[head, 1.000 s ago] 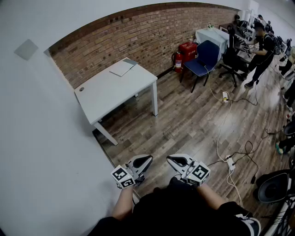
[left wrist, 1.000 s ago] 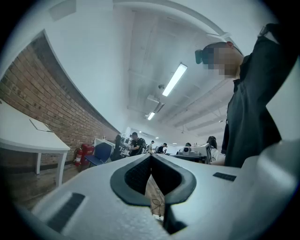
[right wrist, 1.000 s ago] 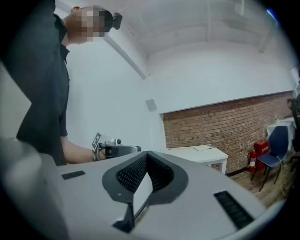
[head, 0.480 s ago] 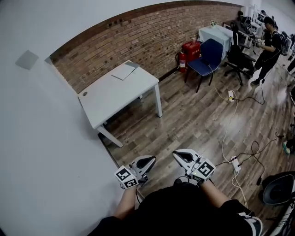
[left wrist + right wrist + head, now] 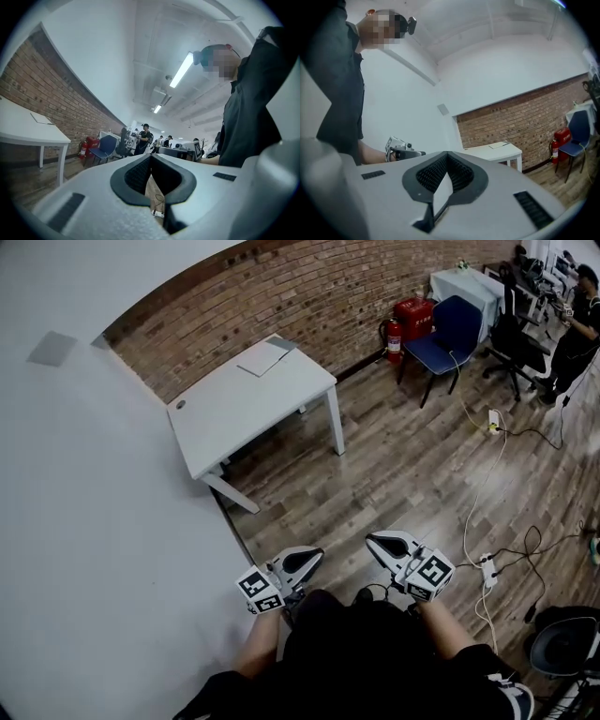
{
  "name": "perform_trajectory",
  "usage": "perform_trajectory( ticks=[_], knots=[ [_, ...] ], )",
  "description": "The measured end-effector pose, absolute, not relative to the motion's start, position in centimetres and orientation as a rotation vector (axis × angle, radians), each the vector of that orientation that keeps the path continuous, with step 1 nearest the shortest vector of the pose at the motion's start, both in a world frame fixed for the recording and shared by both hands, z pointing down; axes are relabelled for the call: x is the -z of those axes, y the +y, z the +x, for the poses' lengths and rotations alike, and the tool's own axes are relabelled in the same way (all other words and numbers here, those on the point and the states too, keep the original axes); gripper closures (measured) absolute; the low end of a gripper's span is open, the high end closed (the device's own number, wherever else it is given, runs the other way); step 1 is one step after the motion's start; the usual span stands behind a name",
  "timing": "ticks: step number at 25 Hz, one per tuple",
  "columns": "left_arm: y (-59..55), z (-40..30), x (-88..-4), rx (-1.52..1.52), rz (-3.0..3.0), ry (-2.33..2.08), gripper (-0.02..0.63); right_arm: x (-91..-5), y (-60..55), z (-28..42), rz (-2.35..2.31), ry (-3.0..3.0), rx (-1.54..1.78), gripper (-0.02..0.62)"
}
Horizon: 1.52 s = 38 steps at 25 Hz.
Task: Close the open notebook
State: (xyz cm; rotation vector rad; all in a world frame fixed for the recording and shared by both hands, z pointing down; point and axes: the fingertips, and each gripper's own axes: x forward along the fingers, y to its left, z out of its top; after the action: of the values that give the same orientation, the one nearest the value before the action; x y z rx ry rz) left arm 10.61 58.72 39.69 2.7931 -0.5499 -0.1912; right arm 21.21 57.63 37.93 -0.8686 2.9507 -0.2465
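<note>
The notebook [image 5: 265, 357] lies flat as a pale grey sheet at the far corner of the white table [image 5: 234, 413] by the brick wall. It also shows small in the left gripper view, notebook [image 5: 41, 119], and in the right gripper view, notebook [image 5: 499, 146]. Both grippers are held level near the person's body, far from the table and over the wood floor. My left gripper [image 5: 314, 556] has its jaw tips together with nothing between them. My right gripper [image 5: 373, 540] is shut and empty too. The left gripper [image 5: 423, 153] shows in the right gripper view.
A white wall runs along the left. Past the table stand a red fire extinguisher [image 5: 394, 334], a blue chair [image 5: 452, 334] and a black office chair [image 5: 516, 334]. Cables and power strips [image 5: 487, 568] lie on the floor at right. A person [image 5: 577, 324] stands at far desks.
The whole view has shifted: the table now sits further right and slightly nearer. Both grippers have moved along with the person and stay shut.
</note>
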Motion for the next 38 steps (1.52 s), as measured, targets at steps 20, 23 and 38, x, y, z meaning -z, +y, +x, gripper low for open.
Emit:
perform_trajectory(
  ticks=[20,23,38],
  knots=[
    [37.9,2.6,-41.7,0.503,2.550,-0.503,0.589,-39.9,36.3,18.0,-0.843,2.999,0.384,0.591],
    [32.7,-0.2,-40.8,0.634,2.509,-0.519,0.589,-39.9,32.1,16.9,-0.862,3.038,0.399,0.591],
    [19.1,-1.3,-40.6,0.583,2.561,-0.435,0.589,-39.3,17.8,16.6,-0.941,3.048,0.401,0.591]
  ],
)
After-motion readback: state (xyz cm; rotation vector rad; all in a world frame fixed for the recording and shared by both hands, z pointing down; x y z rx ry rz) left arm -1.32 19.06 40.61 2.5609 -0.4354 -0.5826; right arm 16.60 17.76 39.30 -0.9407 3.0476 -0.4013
